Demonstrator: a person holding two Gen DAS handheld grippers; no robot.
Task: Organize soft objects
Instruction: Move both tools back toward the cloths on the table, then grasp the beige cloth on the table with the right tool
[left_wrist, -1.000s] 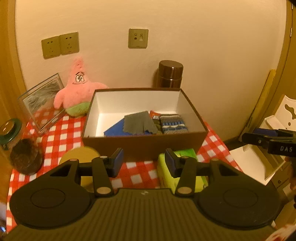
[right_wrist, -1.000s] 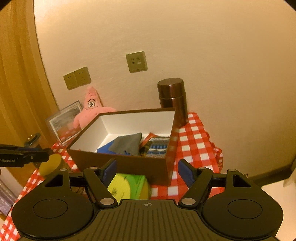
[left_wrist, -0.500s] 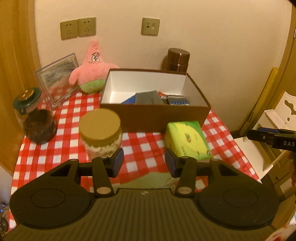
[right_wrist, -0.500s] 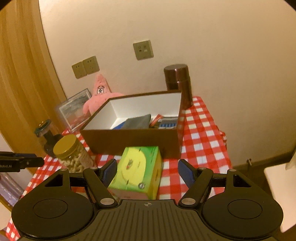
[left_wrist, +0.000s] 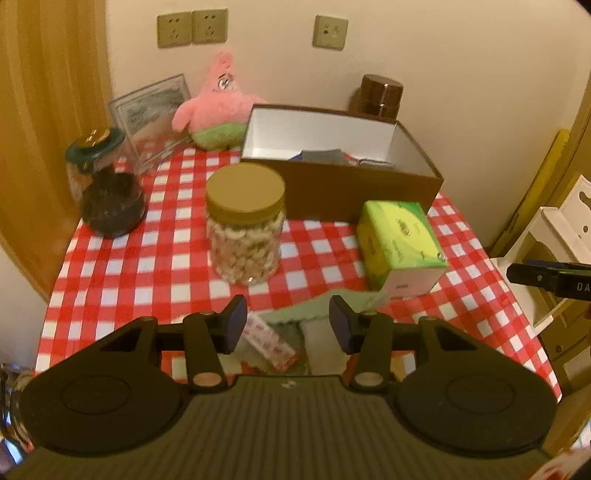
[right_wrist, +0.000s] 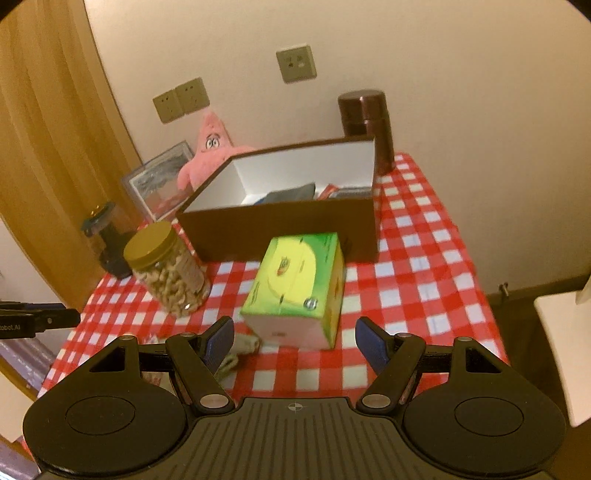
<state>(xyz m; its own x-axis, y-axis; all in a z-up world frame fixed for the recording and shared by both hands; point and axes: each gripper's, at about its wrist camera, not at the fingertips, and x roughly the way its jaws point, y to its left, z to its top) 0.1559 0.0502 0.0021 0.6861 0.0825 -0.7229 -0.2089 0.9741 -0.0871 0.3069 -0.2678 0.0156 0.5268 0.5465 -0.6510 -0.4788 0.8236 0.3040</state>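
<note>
1. The soft pile (left_wrist: 295, 332) at the table's near edge looks like limp, light cloth: a pale green scalloped-edge piece (left_wrist: 295, 314) over a white fold, with a red-and-white patterned strip (left_wrist: 271, 341) beside it. Expect it to sag and drag. Pinch a bunched fold, not a flat single layer.
2. Your left gripper (left_wrist: 288, 319) hangs right over that pile, jaws part-way apart with nothing between the pads. The pile is half hidden by the gripper body, so you cannot tell how many pieces it holds.
3. Your right gripper (right_wrist: 294, 341) has its jaws spread wide and empty, facing the green-yellow tissue box (right_wrist: 295, 288). That box is light and crushable; grip its sides gently.
4. The brown box (left_wrist: 343, 173) sits at the back of the checked cloth (left_wrist: 147, 266) and already holds folded grey and blue fabric, so it is the likely drop spot.
5. The pink star plush (left_wrist: 218, 110) stands behind the box's left end, against the wall. It is squashy, so grab the body.
6. The nut jar (left_wrist: 243, 225) stands between the pile and the box. Lift cloth clear of it.
</note>
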